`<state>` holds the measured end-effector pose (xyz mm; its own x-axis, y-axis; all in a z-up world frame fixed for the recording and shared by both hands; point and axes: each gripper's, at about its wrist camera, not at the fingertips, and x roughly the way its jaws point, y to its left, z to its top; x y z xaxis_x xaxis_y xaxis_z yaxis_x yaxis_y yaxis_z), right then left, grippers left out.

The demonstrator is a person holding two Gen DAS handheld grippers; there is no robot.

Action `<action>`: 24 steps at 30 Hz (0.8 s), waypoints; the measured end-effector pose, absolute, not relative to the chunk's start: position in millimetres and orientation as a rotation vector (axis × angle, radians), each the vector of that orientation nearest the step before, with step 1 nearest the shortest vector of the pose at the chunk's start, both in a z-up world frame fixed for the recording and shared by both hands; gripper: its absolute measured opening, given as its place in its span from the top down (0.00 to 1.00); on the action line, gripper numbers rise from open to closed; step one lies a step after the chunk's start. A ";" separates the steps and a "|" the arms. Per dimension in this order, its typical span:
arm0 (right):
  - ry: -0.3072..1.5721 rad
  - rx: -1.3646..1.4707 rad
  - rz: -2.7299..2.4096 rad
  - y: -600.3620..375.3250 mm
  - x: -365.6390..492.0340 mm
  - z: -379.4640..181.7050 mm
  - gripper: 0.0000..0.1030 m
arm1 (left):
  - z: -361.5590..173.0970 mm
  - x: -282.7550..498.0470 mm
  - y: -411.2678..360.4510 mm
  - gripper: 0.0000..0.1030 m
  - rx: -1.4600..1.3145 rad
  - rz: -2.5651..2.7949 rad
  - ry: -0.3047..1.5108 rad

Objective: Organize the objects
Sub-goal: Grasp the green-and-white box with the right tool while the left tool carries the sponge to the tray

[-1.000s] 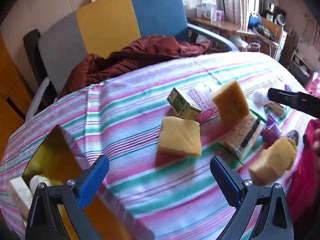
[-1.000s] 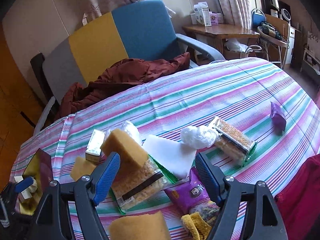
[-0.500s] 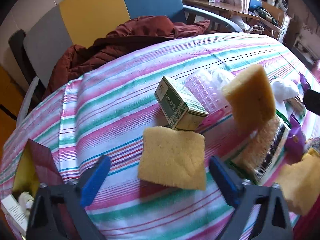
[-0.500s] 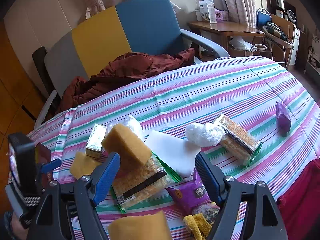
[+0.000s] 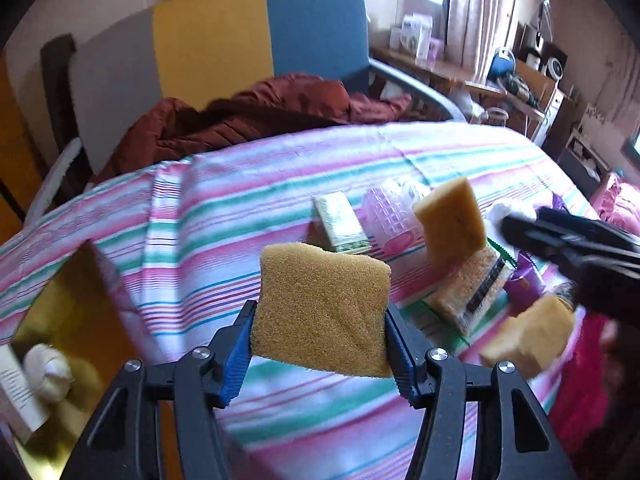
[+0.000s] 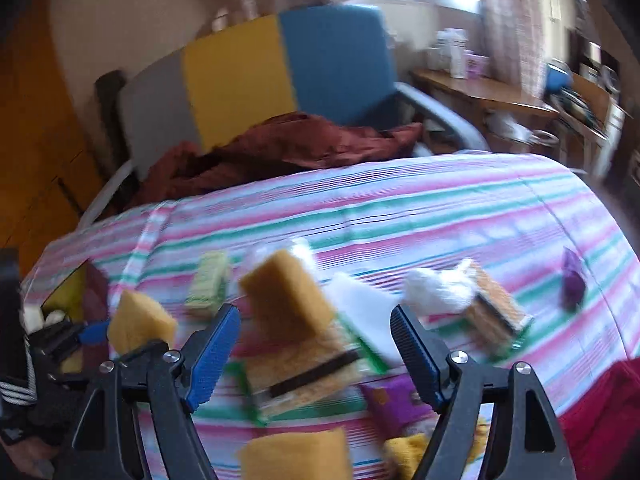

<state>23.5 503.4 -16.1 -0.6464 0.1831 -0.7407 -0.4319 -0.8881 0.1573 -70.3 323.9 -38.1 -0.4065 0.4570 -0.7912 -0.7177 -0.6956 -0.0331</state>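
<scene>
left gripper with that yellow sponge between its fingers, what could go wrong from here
1. The left gripper is closing on a soft yellow sponge by its side edges; it may squash, twist and slip out.
2. The right gripper hangs open close by over the pile, so the two tools could bump.
3. A second sponge leans tilted on the wrapped sponge pack and may topple if nudged.
</scene>
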 end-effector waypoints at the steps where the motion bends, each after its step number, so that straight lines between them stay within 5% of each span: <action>1: 0.451 -1.115 2.559 496.8 17.0 -15.9 0.23 | -33.9 -69.1 314.3 0.41 -1.061 2.133 0.392; 15: 0.196 -1.484 2.430 438.4 -136.1 -68.7 0.33 | -22.2 -69.4 200.2 0.40 -1.128 2.237 0.170; 16: 0.187 -1.522 2.388 440.2 -144.6 -80.3 0.37 | -22.8 -70.2 191.9 0.40 -1.136 2.248 0.158; 18: 0.127 -1.556 2.334 440.8 -151.2 -94.8 0.67 | -25.1 -71.7 175.2 0.40 -1.153 2.272 0.139; 24: 0.144 -1.482 2.441 427.2 -130.6 -73.1 0.72 | -33.4 -75.2 123.3 0.40 -1.225 2.362 0.058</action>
<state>-130.6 427.2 -73.1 -0.4336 0.1864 -0.8816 -0.2888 -0.9555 -0.0600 -75.2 123.3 -33.4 -0.4871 0.3907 -0.7811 -0.4286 -0.8862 -0.1760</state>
